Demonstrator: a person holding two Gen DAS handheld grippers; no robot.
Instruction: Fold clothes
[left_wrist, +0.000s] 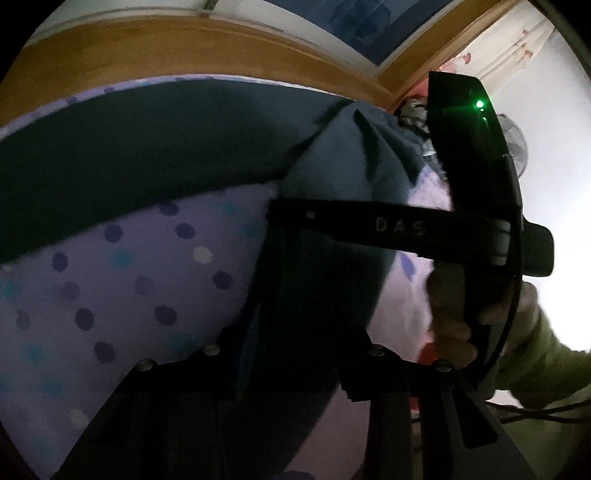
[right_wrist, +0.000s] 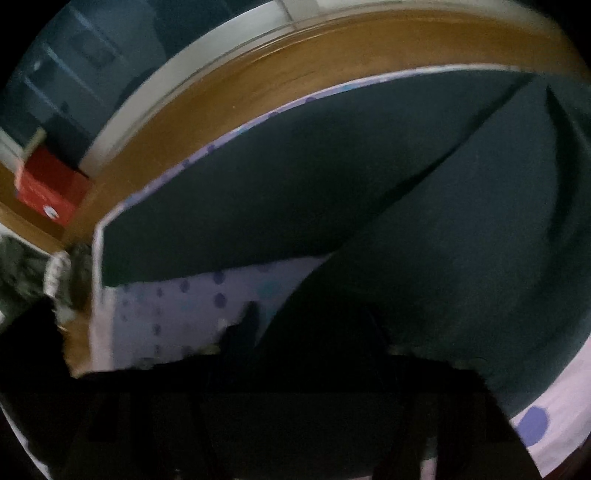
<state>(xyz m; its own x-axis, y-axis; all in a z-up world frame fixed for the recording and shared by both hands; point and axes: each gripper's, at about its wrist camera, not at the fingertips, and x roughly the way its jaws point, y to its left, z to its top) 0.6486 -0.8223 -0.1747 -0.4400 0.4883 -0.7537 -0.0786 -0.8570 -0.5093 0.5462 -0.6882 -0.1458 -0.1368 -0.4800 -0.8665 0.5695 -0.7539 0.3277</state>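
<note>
one dark garment (right_wrist: 332, 192), one dotted sheet (left_wrist: 122, 295)

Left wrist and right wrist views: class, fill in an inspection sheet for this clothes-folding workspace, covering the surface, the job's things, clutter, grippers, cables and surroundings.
Surface: lilac polka-dot sheet, partly covered.
Job's things: dark teal garment spread on the sheet, one part creased and overlapping the rest.
Clutter: red box beyond the sheet's edge.
Grippers: left hand-held gripper low over the garment; right hand-held gripper, held by a hand, tip at the garment; both too dark to tell open or shut.
Cables: black cable trailing below the hand.
Surroundings: wooden border, fan, flowered curtain.
</note>
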